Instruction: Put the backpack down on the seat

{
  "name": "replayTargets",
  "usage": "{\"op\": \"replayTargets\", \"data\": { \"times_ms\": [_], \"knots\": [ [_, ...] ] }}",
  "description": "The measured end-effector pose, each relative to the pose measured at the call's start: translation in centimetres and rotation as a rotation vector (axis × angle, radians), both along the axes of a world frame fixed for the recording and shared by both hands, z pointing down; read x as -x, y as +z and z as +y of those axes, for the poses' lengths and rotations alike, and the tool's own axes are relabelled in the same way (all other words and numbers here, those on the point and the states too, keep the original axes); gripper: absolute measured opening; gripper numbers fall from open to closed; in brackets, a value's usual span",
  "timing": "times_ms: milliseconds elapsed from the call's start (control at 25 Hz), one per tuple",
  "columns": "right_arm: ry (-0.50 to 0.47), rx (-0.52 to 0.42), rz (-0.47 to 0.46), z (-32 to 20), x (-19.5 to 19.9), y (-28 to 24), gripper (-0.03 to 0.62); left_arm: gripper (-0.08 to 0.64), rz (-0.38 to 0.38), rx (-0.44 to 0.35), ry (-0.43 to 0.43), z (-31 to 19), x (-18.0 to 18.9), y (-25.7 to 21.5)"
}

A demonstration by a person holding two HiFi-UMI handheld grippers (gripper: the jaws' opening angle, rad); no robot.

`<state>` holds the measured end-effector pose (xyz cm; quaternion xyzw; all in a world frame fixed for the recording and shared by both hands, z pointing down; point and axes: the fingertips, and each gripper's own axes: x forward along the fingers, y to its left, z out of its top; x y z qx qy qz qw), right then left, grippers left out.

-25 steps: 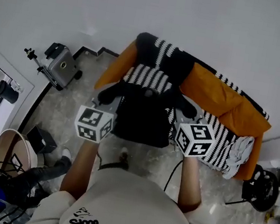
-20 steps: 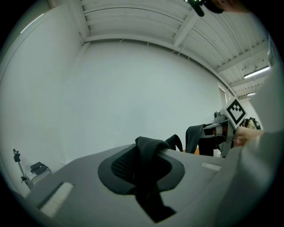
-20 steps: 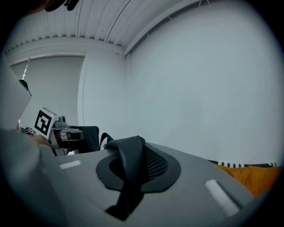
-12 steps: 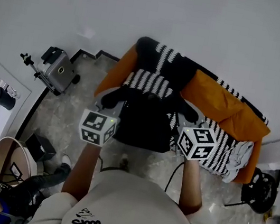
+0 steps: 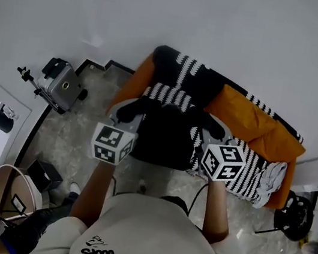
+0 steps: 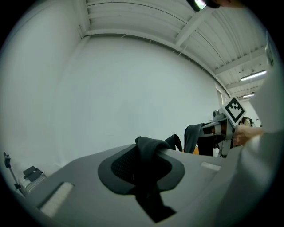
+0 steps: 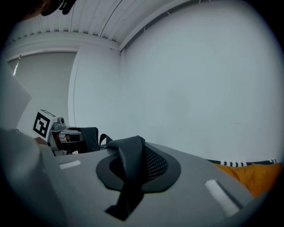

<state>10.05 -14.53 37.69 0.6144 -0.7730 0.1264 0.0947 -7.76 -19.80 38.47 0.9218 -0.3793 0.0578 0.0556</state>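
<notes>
Head view: the orange sofa (image 5: 252, 118) is partly covered by the black backpack (image 5: 163, 136); whether it touches the seat is unclear. The left gripper (image 5: 127, 109) has its fingers pinching the left strap (image 6: 148, 148); the right gripper (image 5: 215, 126) has its fingers pinching the right strap (image 7: 131, 162).

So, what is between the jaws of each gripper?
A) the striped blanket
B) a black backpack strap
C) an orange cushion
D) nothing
B: in their own views the left gripper and the right gripper each pinch a black strap of the backpack.

Bright, even rm light; fisheye warp, dark corners.
</notes>
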Motion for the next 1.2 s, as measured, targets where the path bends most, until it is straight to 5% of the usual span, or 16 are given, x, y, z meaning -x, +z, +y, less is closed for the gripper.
{"op": "replayTargets", "data": {
  "times_ms": [480,1200],
  "knots": [
    [-0.008,0.013,-0.022,-5.5,-0.6,0.7,0.031,0.051,-0.009,0.024,-0.021,-5.4,-0.3,0.5],
    [-0.16,0.078,-0.064,-19.9,-2.3,4.8,0.031,0.051,-0.051,0.114,-0.134,-17.0,-2.3,4.8]
  ]
}}
